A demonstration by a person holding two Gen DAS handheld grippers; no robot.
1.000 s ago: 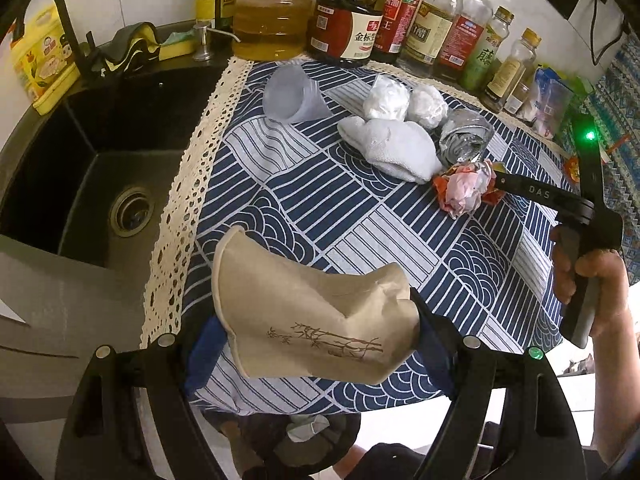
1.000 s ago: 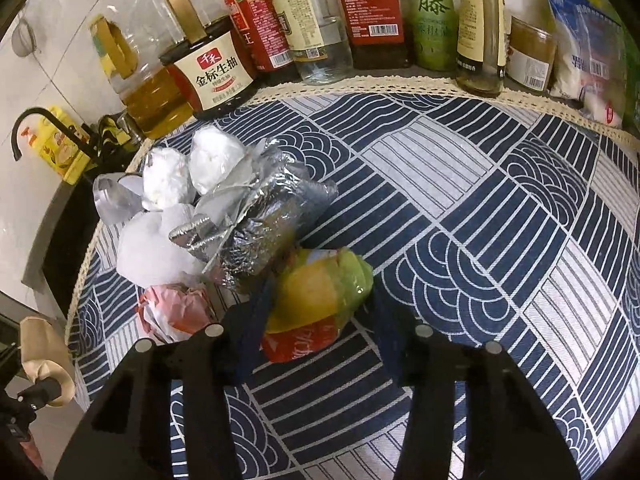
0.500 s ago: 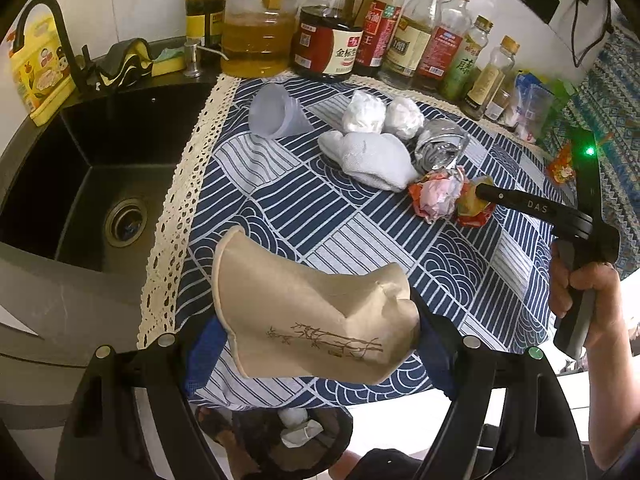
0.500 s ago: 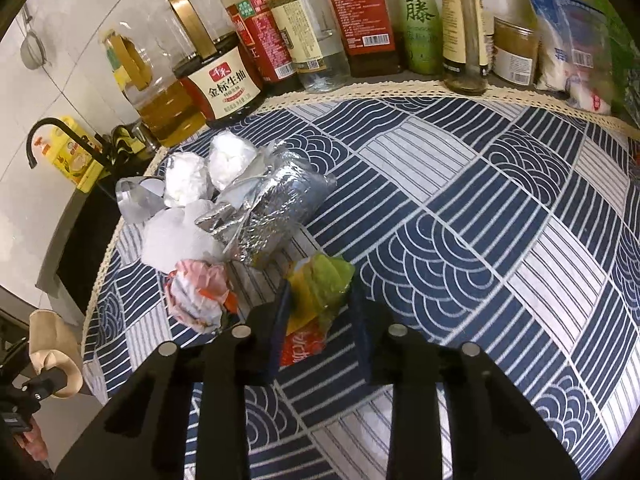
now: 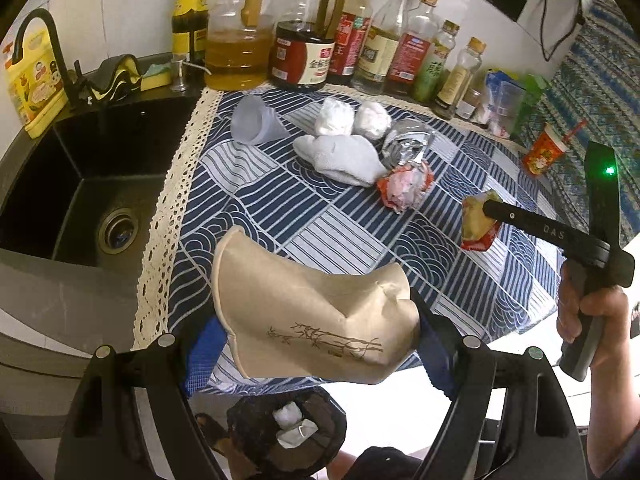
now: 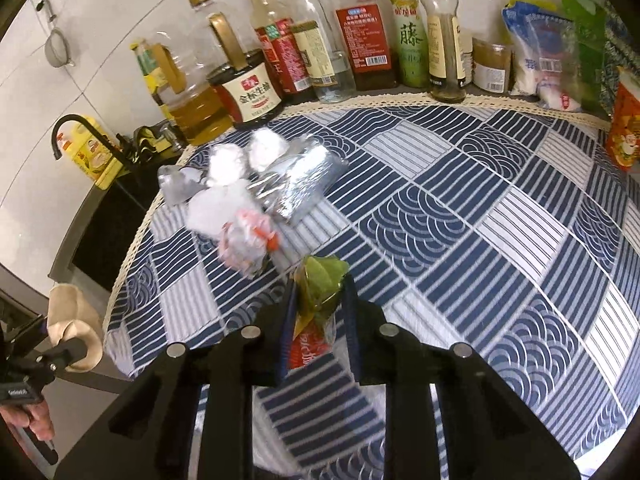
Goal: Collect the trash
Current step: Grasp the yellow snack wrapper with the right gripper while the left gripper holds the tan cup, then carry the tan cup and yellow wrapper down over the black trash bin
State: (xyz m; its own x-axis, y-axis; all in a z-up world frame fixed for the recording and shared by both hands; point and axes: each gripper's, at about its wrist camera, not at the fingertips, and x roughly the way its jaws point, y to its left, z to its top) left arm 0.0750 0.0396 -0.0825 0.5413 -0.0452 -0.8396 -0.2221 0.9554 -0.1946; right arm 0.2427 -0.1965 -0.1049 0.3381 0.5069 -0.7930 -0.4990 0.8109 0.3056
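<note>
My right gripper (image 6: pixel 318 304) pinches shut on the light, crinkly snack wrapper (image 6: pixel 316 312) mid-body near the counter's front edge, while my left gripper (image 5: pixel 320 344) stands wide, clamping the crushable paper cup (image 5: pixel 312 320).

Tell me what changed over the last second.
The right gripper closed on the yellow-green snack wrapper and lifted it off the tablecloth, away from the foil bag. The left gripper stays clamped on the crushed paper cup; the other trash lies unmoved.
</note>
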